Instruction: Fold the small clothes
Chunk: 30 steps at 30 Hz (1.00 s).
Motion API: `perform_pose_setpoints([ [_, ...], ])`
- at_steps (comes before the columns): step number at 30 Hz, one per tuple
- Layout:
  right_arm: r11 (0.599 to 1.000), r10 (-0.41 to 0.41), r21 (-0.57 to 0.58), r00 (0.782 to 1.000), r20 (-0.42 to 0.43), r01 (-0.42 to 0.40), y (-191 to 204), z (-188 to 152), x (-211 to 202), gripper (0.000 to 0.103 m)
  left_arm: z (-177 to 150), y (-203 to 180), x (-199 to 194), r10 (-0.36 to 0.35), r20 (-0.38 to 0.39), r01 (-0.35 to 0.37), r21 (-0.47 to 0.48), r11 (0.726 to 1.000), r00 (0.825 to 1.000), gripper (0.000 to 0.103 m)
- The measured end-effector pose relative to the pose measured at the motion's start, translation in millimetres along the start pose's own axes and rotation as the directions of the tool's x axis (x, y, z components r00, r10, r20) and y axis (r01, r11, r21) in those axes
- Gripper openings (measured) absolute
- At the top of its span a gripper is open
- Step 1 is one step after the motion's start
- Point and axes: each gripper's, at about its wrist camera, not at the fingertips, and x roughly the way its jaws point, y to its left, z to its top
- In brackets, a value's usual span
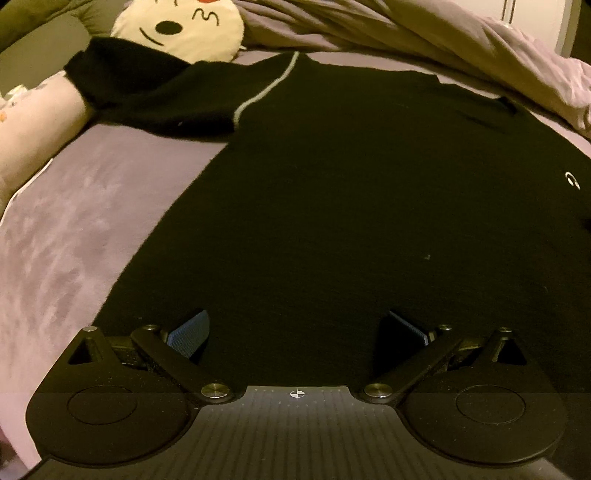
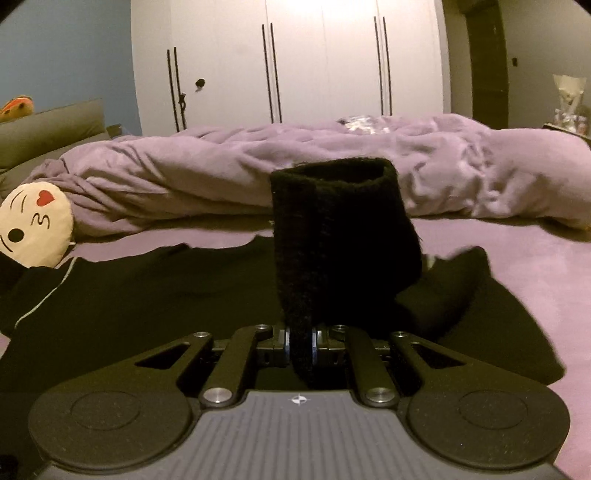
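A black sweater (image 1: 332, 192) with a thin grey seam stripe lies spread flat on the purple bed sheet (image 1: 74, 221). My left gripper (image 1: 295, 332) is open and empty, hovering over the sweater's near hem. In the right wrist view my right gripper (image 2: 301, 345) is shut on the sweater's black sleeve cuff (image 2: 332, 236) and holds it lifted above the sweater body (image 2: 147, 295). The cuff stands up in front of the camera and hides part of the bed behind it.
A cream emoji pillow (image 1: 184, 29) lies at the sweater's far left sleeve; it also shows in the right wrist view (image 2: 33, 225). A rumpled purple duvet (image 2: 258, 170) lies along the far side of the bed. White wardrobe doors (image 2: 295, 62) stand behind.
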Motion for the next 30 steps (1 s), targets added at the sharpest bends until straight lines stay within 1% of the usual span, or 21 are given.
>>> perform_pose_setpoints([
  [3, 1.0, -0.007, 0.019, 1.0, -0.024, 0.008, 12.4, -5.5, 7.2, 0.011, 1.5, 5.2, -0.4, -0.006, 0.006, 0.006, -0.007, 1.0, 1.0, 0.103],
  [4, 1.0, 0.014, 0.025, 0.999, -0.036, -0.013, 16.6, -8.2, 12.1, 0.016, 1.8, 6.7, -0.1, -0.003, 0.008, 0.003, -0.008, 1.0, 1.0, 0.103],
  [5, 0.998, 0.056, 0.034, 0.997, -0.059, -0.054, 21.5, -10.1, 16.6, 0.029, 2.4, 7.9, 0.3, 0.002, 0.006, -0.002, -0.007, 1.0, 1.0, 0.103],
  [6, 0.994, 0.108, 0.046, 0.99, -0.092, -0.104, 24.9, -10.9, 20.0, 0.045, 2.9, 9.0, 0.2, 0.0, 0.004, 0.0, -0.007, 1.0, 1.0, 0.103],
  [7, 0.991, 0.132, 0.049, 0.987, -0.096, -0.128, 28.3, -12.8, 17.9, 0.047, 3.5, 10.3, -0.9, -0.007, 0.006, 0.007, -0.01, 1.0, 1.0, 0.103],
  [9, 0.992, 0.126, 0.029, 0.99, -0.056, -0.125, 31.2, -17.0, 2.9, 0.048, 4.3, 11.7, -3.8, -0.026, 0.017, 0.026, -0.013, 1.0, 1.0, 0.103],
  [11, 0.994, 0.099, 0.043, 0.994, -0.047, -0.097, 24.0, -21.3, -10.8, 0.048, 5.8, 10.2, -8.0, -0.064, 0.038, 0.064, -0.011, 0.998, 0.997, 0.103],
  [13, 0.993, 0.072, 0.098, 0.996, -0.056, -0.067, 7.2, -29.7, -23.3, 0.048, 11.0, 2.0, -11.1, -0.118, 0.052, 0.119, -0.003, 0.993, 0.992, 0.103],
  [15, 0.985, 0.057, 0.166, 0.996, -0.074, -0.045, -14.4, -42.2, -36.3, 0.048, 18.5, -11.6, -11.7, -0.181, 0.056, 0.181, 0.003, 0.983, 0.982, 0.103],
  [18, 0.963, 0.053, 0.27, 0.993, -0.103, -0.023, -44.0, -65.5, -51.5, 0.048, 33.6, -39.1, -2.9, -0.292, 0.039, 0.292, -0.006, 0.956, 0.956, 0.103],
  [20, 0.936, 0.04, 0.352, 0.992, -0.122, 0.006, -67.7, -85.3, -66.1, 0.048, 43.5, -61.0, 10.8, -0.353, -0.007, 0.353, -0.024, 0.935, 0.936, 0.103],
  [21, 0.917, 0.035, 0.399, 0.993, -0.116, 0.014, -80.3, -97.5, -75.7, 0.046, 48.2, -71.8, 18.2, -0.376, -0.024, 0.375, -0.044, 0.926, 0.926, 0.103],
  [23, 0.882, 0.057, 0.471, 0.996, -0.062, -0.021, -97.8, -119.7, -94.5, 0.044, 53.6, -91.4, 27.1, -0.389, -0.032, 0.387, -0.065, 0.92, 0.92, 0.103],
  [24, 0.868, 0.068, 0.493, 0.997, -0.024, -0.047, -104.3, -131.5, -106.9, 0.044, 55.9, -102.6, 28.9, -0.385, -0.029, 0.383, -0.052, 0.922, 0.923, 0.103],
  [25, 0.867, 0.064, 0.494, 0.998, -0.001, -0.055, -107.2, -138.7, -117.0, 0.044, 58.6, -112.4, 32.3, -0.384, -0.029, 0.383, -0.031, 0.923, 0.923, 0.103],
  [27, 0.877, 0.016, 0.48, 1.0, 0.027, -0.027, -110.4, -153.1, -135.2, 0.045, 63.2, -131.6, 37.7, -0.402, -0.032, 0.402, -0.003, 0.915, 0.915, 0.103],
  [29, 0.885, 0.016, 0.463, 0.998, 0.062, -0.043, -115.0, -166.8, -146.2, 0.045, 66.1, -149.5, 47.4, -0.396, -0.043, 0.396, -0.001, 0.918, 0.917, 0.103],
  [30, 0.899, 0.01, 0.437, 0.997, 0.078, -0.043, -113.9, -174.1, -149.5, 0.045, 66.6, -155.9, 52.6, -0.4, -0.048, 0.401, -0.007, 0.916, 0.915, 0.103],
])
